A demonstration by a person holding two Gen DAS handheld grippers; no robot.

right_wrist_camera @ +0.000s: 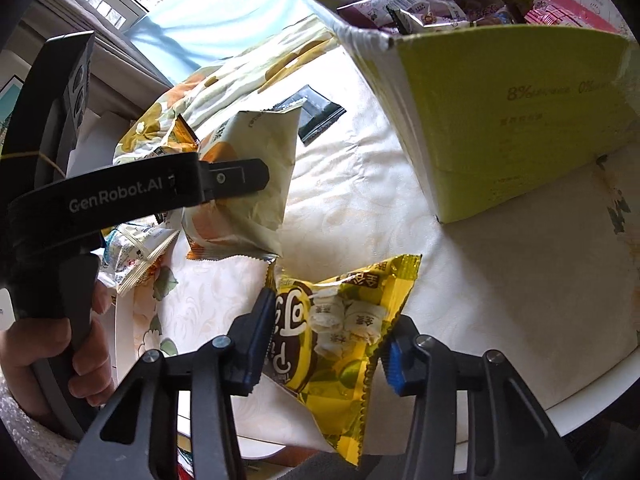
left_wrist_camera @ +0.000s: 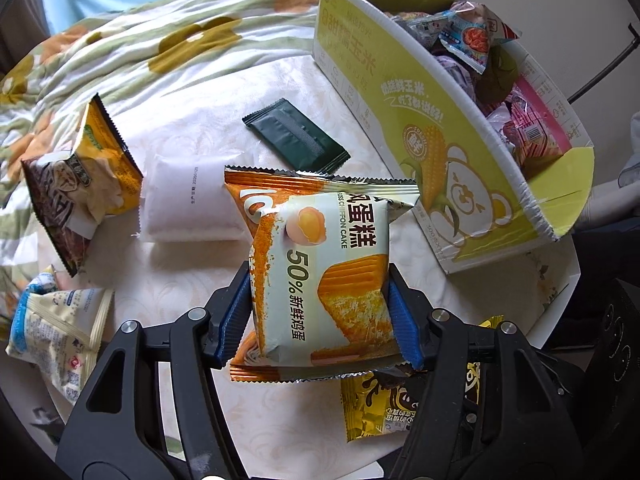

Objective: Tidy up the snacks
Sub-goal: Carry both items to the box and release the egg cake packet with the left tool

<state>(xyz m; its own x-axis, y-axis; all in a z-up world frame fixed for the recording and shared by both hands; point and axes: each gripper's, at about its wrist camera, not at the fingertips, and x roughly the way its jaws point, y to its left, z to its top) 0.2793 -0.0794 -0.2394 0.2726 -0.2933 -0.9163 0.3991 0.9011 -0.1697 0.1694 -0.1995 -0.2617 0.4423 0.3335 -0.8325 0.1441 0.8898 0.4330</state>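
Note:
My left gripper (left_wrist_camera: pixel 320 304) is shut on a cream-and-orange chiffon cake packet (left_wrist_camera: pixel 320 256), which hangs lifted above the white cloth. The right wrist view shows the same cake packet (right_wrist_camera: pixel 256 168) at centre left, clamped by the left gripper's black finger (right_wrist_camera: pixel 236 176). My right gripper (right_wrist_camera: pixel 328 340) is shut on a yellow snack packet (right_wrist_camera: pixel 340 320) that lies low over the cloth near the front edge. A yellow-green cardboard box (left_wrist_camera: pixel 440 132) printed with corn and a bear stands at the right, holding several snack packets. It appears again as the box (right_wrist_camera: pixel 500 120) at upper right.
Loose on the cloth lie a dark green packet (left_wrist_camera: pixel 296 136), a white packet (left_wrist_camera: pixel 188 204), an orange-brown bag (left_wrist_camera: pixel 80 176) and a pale blue-and-cream packet (left_wrist_camera: pixel 60 320). A floral blanket (left_wrist_camera: pixel 140 40) is bunched behind. The white table edge (left_wrist_camera: pixel 560 300) runs at the right.

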